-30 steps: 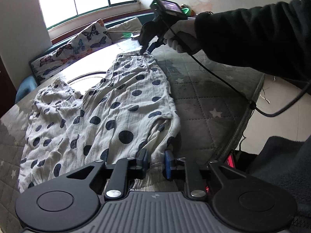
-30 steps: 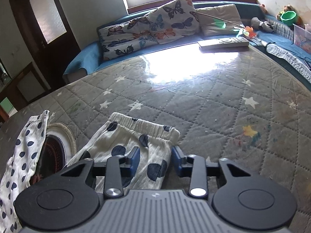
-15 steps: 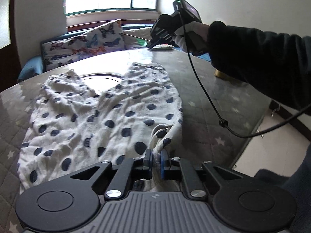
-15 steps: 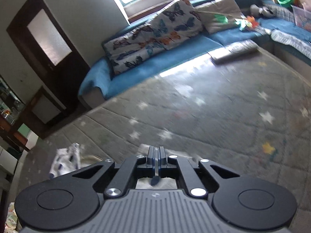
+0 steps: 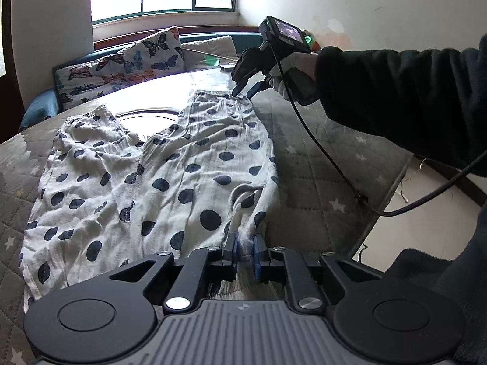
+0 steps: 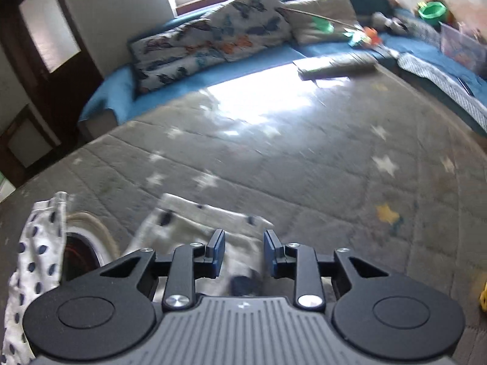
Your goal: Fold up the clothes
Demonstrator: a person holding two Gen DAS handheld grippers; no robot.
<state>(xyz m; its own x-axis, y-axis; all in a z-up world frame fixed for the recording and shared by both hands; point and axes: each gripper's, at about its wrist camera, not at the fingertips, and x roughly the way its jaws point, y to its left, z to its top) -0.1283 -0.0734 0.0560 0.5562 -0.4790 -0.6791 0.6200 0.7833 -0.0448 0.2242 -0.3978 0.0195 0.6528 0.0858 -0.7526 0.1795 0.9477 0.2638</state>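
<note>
Trousers (image 5: 170, 167), white with dark dots, lie flat on the quilted mat (image 5: 319, 164), long axis running from the left gripper (image 5: 245, 248) away toward the window. That gripper is clenched on the near hem. The right gripper (image 5: 245, 89), jaws opening, straddles the far cuff without pressing it.

One polka-dot garment (image 5: 158, 176) spread across the middle of the left wrist view, with two legs on show. Two grippers in play: the left gripper (image 5: 245, 248) at bottom centre, the right gripper (image 5: 245, 89) upper right. One butterfly cushion (image 5: 127, 67) upper left, one plain cushion (image 6: 322, 18) beside it. One green bowl (image 6: 430, 9) far upper right. One quilted grey mat (image 6: 304, 158) with several stars.
</note>
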